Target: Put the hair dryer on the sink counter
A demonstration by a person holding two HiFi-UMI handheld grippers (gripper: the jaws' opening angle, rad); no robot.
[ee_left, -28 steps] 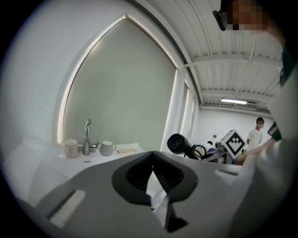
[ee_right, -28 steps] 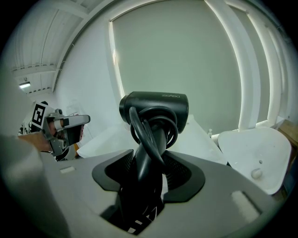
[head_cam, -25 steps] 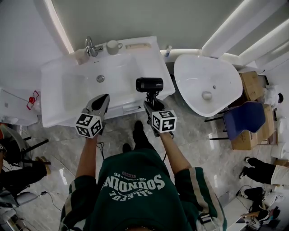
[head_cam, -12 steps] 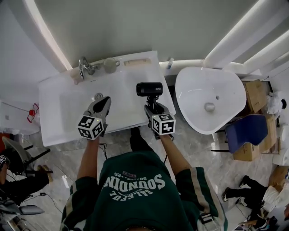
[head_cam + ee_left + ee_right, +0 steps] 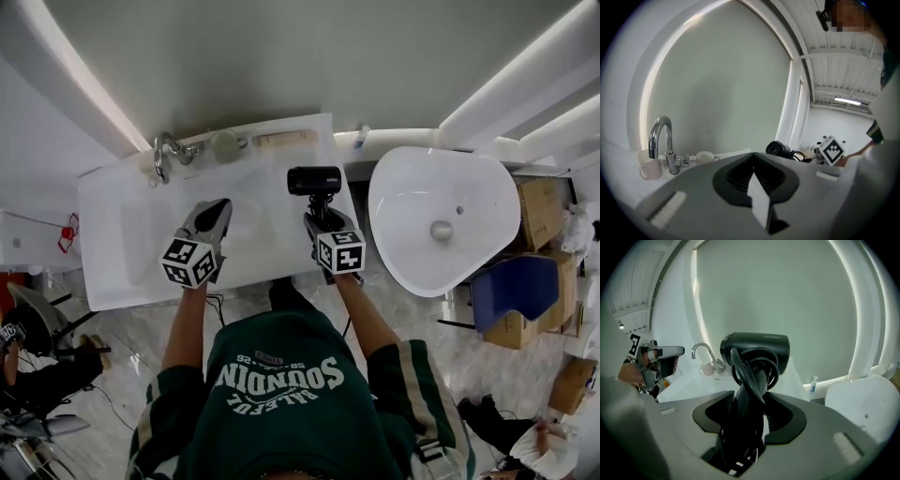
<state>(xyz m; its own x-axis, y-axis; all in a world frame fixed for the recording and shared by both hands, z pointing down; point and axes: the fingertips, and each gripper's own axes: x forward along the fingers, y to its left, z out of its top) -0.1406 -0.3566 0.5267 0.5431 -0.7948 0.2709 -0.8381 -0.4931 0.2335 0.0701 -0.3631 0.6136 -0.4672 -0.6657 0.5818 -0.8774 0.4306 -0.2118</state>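
Two tools here, but only one is doing any work. Your right tool (image 5: 320,217) is clamped on the handle of the hair dryer (image 5: 313,180), and the right gripper view shows the looped cord caught in that grip too. The dryer hangs just above the centre of the head view, over the right end of the white counter (image 5: 112,272). Your left tool (image 5: 216,211) is pressed together on nothing, left of centre over the counter.

I'd bring the dryer down on the flat stretch right of the sink bowl (image 5: 148,239), well in from the counter's front and right edges. The barrel is round and looks like it could roll. Lay it on its side, feel it touch, then let go so the cord doesn't snag. The faucet (image 5: 161,155) and cup (image 5: 225,145) at upper left are well out of your way.
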